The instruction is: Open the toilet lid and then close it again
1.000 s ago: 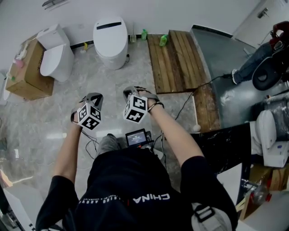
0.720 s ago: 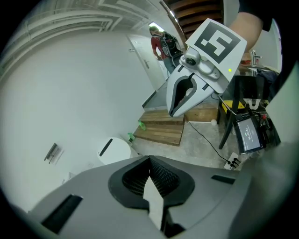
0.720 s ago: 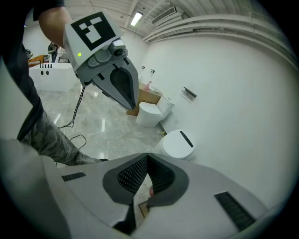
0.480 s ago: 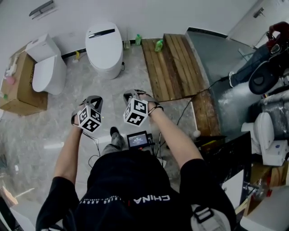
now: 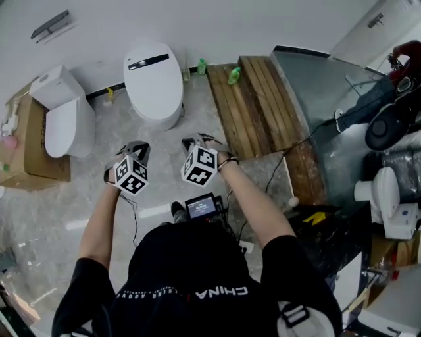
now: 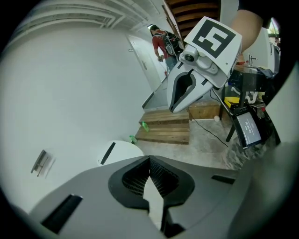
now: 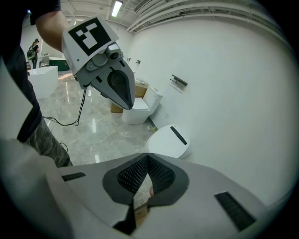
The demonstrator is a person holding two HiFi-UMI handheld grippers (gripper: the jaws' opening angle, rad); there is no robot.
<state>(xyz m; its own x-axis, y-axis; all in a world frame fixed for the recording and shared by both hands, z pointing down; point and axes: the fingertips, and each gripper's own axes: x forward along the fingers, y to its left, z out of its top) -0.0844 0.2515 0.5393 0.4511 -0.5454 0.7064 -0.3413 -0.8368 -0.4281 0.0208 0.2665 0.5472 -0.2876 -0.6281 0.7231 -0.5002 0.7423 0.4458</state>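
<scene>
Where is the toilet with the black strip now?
Head view, upper centre-left against the wall: the toilet stands between a tank toilet at left and a wooden platform at right.

A white oval toilet [image 5: 154, 80] stands at the far wall, left of centre. Its lid [image 5: 152, 72] lies shut, flat.

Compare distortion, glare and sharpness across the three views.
Head view: mild bowing at the edges, sharp, pale glare streaks on the glossy floor. Left gripper view: heavy fisheye, black corners, the wall curves and looks washed out. Right gripper view: same fisheye and dark rim, a ceiling lamp is blown out, the toilet is sharp.
</scene>
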